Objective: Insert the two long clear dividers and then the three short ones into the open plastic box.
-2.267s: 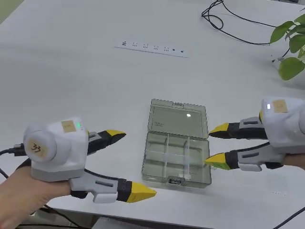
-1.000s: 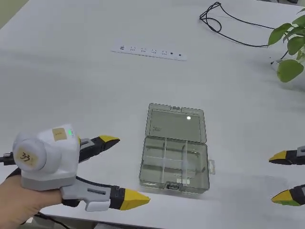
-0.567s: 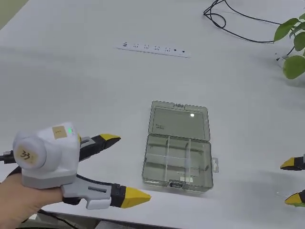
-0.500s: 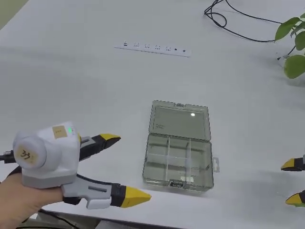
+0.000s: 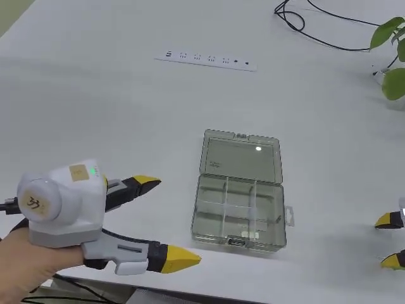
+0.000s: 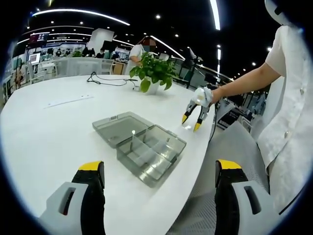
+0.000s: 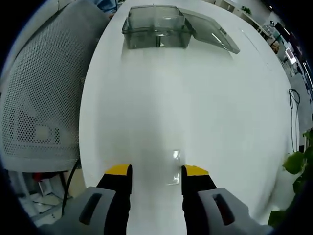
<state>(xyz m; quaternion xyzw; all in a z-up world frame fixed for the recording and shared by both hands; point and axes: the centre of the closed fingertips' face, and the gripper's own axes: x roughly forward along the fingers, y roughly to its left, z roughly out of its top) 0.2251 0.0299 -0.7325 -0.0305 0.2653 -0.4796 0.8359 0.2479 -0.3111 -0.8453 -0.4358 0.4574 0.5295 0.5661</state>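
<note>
- Box point(image 5: 238, 239) of smoky clear plastic sits open close to the near edge of the worktop point(image 5: 95, 107). Its lid point(image 5: 240, 157) is laid back flat toward the far edge and its latch side faces the person.
- Clear dividers point(image 5: 254, 204) stand inside the tray and split it into compartments. Their exact number cannot be told.
- Left gripper point(image 5: 168, 220) hovers over the near edge, to the left of the box and apart from it. Its yellow-tipped jaws are spread wide with nothing between them, and a hand point(image 5: 25, 269) grips it from behind.
- Right gripper point(image 5: 388, 240) is well off to the right of the box, also by the near edge. Its jaws are parted over bare worktop and hold nothing.
- White power strip point(image 5: 207, 59) lies toward the far edge.
- Black cable point(image 5: 310, 28) curls near the far right corner, beside a leafy plant point(image 5: 393, 60).
</note>
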